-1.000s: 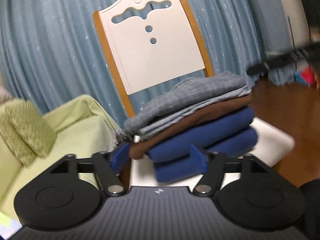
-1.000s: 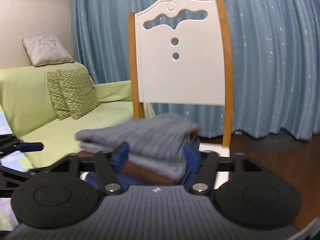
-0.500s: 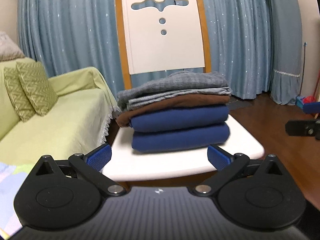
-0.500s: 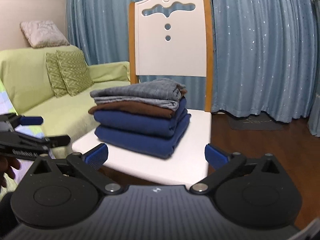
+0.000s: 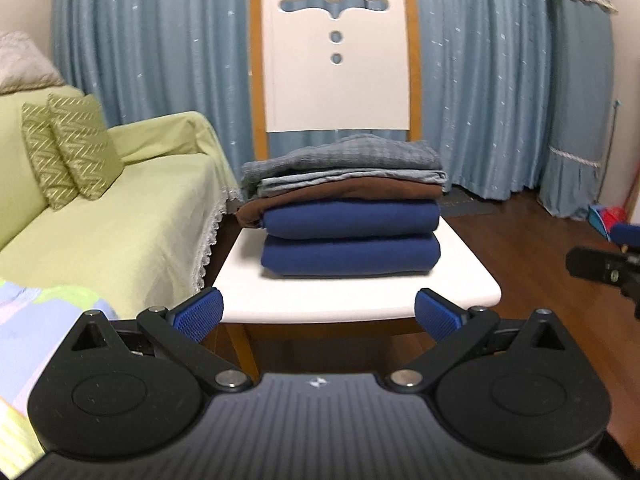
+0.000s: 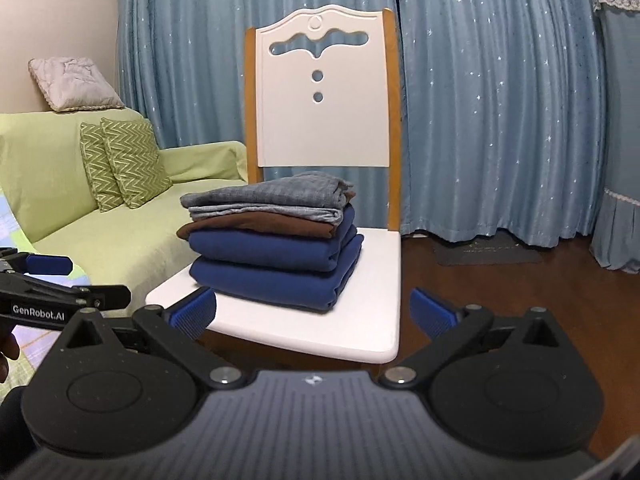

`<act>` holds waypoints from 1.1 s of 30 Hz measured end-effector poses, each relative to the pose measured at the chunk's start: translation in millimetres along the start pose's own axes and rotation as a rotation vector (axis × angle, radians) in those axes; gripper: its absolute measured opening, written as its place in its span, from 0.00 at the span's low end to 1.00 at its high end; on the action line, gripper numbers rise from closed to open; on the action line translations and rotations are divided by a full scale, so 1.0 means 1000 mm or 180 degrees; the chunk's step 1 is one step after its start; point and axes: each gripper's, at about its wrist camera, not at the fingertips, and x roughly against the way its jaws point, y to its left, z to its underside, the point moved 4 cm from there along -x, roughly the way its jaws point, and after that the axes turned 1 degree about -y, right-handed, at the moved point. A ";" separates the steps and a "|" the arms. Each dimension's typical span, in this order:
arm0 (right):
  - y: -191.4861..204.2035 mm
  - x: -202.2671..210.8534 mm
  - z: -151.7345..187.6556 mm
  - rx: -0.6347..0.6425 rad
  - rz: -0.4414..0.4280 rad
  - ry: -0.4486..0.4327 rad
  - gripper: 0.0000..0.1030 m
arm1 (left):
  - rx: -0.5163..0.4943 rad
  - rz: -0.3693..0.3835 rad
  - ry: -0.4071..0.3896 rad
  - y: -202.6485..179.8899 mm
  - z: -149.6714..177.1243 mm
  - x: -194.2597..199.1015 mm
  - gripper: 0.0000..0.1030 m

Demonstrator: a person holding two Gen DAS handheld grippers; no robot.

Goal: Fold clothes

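A stack of folded clothes rests on a white chair seat: grey garment on top, brown one under it, two dark blue ones below. The same stack shows in the right wrist view on the seat. My left gripper stands open in front of the seat edge, nothing between its blue pads. My right gripper is also open and empty, short of the stack. The left gripper shows at that view's left edge; the right gripper at the left view's right edge.
A light green sofa with two zigzag cushions stands left of the chair. Blue curtains hang behind. Dark wooden floor lies to the right, with a grey mat and a small red and blue item. A pastel cloth lies lower left.
Both grippers let go of the stack, opened wide and drew back from the chair. The folded pile stays on the seat, and the left view has levelled out.
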 end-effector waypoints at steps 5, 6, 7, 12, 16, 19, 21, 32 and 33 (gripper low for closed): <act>0.002 -0.005 0.004 -0.0028 -0.0092 0.0060 0.99 | -0.0006 -0.0069 0.0078 -0.001 0.005 0.000 1.00; 0.003 -0.006 0.005 -0.0032 -0.0103 0.0074 0.99 | -0.0007 -0.0074 0.0089 -0.001 0.006 -0.001 1.00; 0.003 -0.007 0.006 -0.0037 -0.0113 0.0088 0.99 | -0.0008 -0.0078 0.0101 -0.001 0.006 -0.002 1.00; 0.004 -0.012 0.011 -0.0046 -0.0130 0.0161 0.99 | 0.0034 -0.0076 0.0143 0.000 0.008 -0.006 1.00; 0.001 -0.015 0.014 -0.0064 -0.0112 0.0197 0.99 | 0.0036 -0.0092 0.0151 0.000 0.007 -0.010 0.99; -0.001 -0.017 0.015 -0.0070 -0.0108 0.0222 0.99 | 0.0051 -0.0096 0.0157 0.000 0.007 -0.013 1.00; -0.001 -0.019 0.015 -0.0067 -0.0112 0.0239 0.99 | 0.0052 -0.0096 0.0156 -0.001 0.006 -0.014 1.00; -0.003 -0.021 0.014 -0.0044 -0.0098 0.0249 0.99 | -0.0089 -0.0100 0.0205 -0.012 0.005 -0.020 1.00; -0.003 -0.021 0.014 -0.0041 -0.0095 0.0252 0.99 | -0.0082 -0.0100 0.0205 -0.012 0.005 -0.020 1.00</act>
